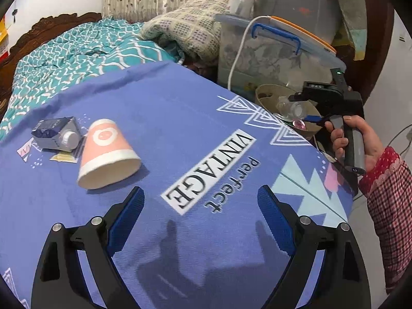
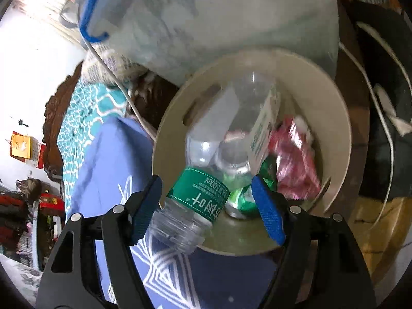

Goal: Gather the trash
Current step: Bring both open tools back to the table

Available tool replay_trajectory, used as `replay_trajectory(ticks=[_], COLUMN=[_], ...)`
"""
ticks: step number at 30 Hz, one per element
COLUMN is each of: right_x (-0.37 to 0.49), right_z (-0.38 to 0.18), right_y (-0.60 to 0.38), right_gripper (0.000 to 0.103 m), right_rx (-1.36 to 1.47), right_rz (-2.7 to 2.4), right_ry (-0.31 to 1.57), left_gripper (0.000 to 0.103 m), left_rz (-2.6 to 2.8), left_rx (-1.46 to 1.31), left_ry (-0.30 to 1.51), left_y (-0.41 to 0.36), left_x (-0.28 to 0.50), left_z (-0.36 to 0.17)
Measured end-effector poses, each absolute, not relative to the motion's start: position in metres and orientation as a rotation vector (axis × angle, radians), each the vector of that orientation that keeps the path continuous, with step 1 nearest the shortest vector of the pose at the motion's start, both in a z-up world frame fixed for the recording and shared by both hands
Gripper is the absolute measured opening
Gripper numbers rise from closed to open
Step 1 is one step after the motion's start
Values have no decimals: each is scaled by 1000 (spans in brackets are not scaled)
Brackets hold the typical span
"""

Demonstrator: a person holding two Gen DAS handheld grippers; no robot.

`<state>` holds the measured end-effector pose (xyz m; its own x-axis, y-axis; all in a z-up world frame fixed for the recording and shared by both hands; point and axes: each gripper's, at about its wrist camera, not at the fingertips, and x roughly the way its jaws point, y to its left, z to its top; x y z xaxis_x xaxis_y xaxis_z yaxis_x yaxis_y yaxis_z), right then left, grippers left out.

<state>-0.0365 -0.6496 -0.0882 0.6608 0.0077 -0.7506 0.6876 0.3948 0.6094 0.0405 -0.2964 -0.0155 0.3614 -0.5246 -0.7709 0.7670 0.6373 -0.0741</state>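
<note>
a clear plastic bottle [image 2: 198, 206] with a green label lies between the spread fingers of the right tongs [image 2: 208, 206], its far end over the beige bin [image 2: 334, 118], touching neither pad as far as shows. ahead-left of the released, empty left tongs [image 1: 199, 221], a pink paper cup [image 1: 108, 154] lies tipped on the blue surface [image 1: 180, 118], a small dark carton [image 1: 56, 134] just beyond.

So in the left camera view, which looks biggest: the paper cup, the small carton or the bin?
1. Paper cup, though it lies nearest the camera.
2. Bin, farther off and partly hidden.
3. Carton.
</note>
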Motion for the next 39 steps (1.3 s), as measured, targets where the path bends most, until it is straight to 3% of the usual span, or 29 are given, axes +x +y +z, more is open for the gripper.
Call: replay_trajectory(ticks=[1, 5, 10, 20, 31, 39], right_x=[-35, -32, -35, -96, -138, -131], right_z=[-91, -82, -46, 15, 5, 21], right_y=[-646, -628, -608, -552, -438, -399], right_gripper=[59, 56, 68, 68, 68, 69], right_rx=[1115, 1122, 1042, 967, 1010, 893], right_rz=[-467, -438, -454, -434, -356, -369], right_ry=[768, 772, 737, 586, 450, 440], left_gripper=[86, 86, 86, 86, 92, 92], left_rz=[-858, -865, -845, -836, -781, -762], left_rx=[319, 320, 280, 205, 189, 204], left_ry=[862, 838, 798, 775, 671, 643], left_y=[-296, -290, -271, -238, -199, -192], left_x=[39, 32, 35, 36, 29, 26], left_z=[-16, -9, 6, 21, 44, 45])
